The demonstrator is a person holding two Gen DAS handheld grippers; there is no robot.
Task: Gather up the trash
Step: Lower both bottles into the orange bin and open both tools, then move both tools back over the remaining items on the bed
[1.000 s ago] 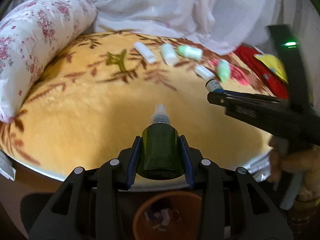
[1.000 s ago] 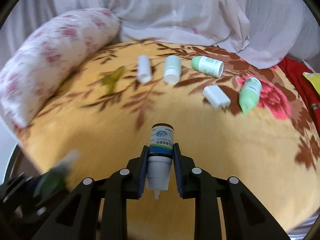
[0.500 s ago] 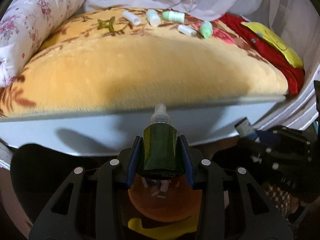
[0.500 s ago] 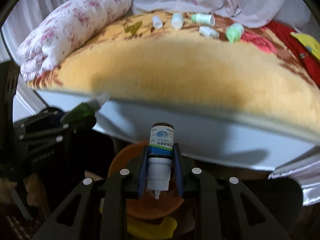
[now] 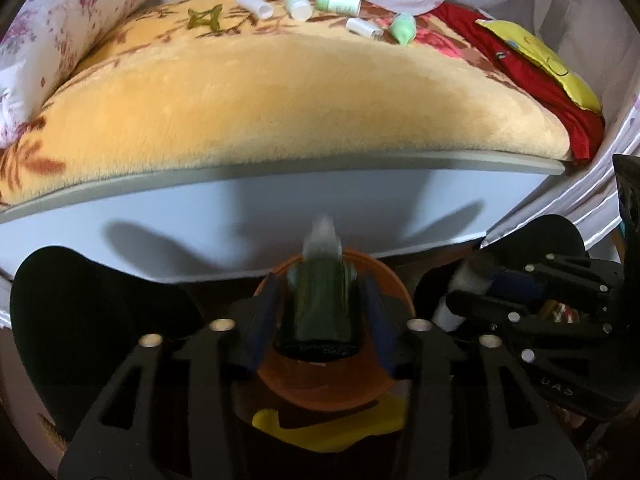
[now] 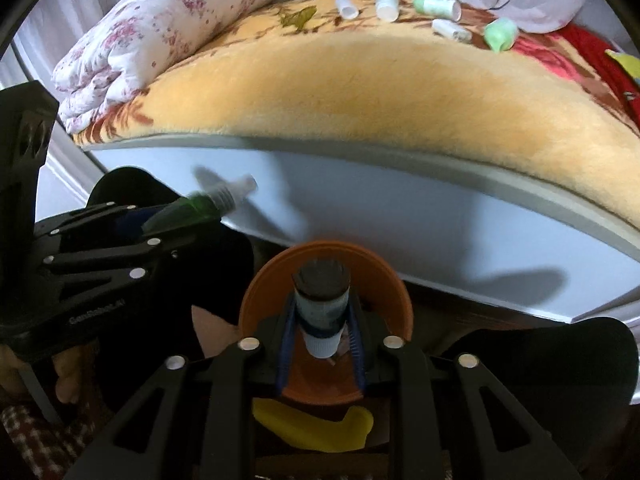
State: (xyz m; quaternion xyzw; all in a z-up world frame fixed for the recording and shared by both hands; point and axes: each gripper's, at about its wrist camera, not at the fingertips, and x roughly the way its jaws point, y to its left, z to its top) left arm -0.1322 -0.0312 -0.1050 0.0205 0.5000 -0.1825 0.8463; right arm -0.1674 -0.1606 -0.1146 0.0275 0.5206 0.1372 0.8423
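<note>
A dark green spray bottle (image 5: 320,312) sits blurred between the fingers of my left gripper (image 5: 322,292), whose jaws are opening; gaps show on both sides of it. A white bottle with a blue label (image 6: 322,316) is between the fingers of my right gripper (image 6: 322,312), also opening and no longer pressing it. Both grippers point down over an orange bin (image 5: 320,394) (image 6: 256,296) on the floor beside the bed. Several small white and green bottles (image 5: 298,4) (image 6: 387,6) lie on the yellow blanket far back.
The bed's white side panel (image 5: 200,236) rises just beyond the bin. A yellow object (image 6: 312,428) lies under the bin's near side. A floral quilt (image 6: 180,20) is at the bed's left, red cloth (image 5: 532,80) at its right. Dark shapes flank the bin.
Both grippers came back off the bed and down over the orange bin. Their jaws have spread, and both bottles now look blurred and loose between the pads.
</note>
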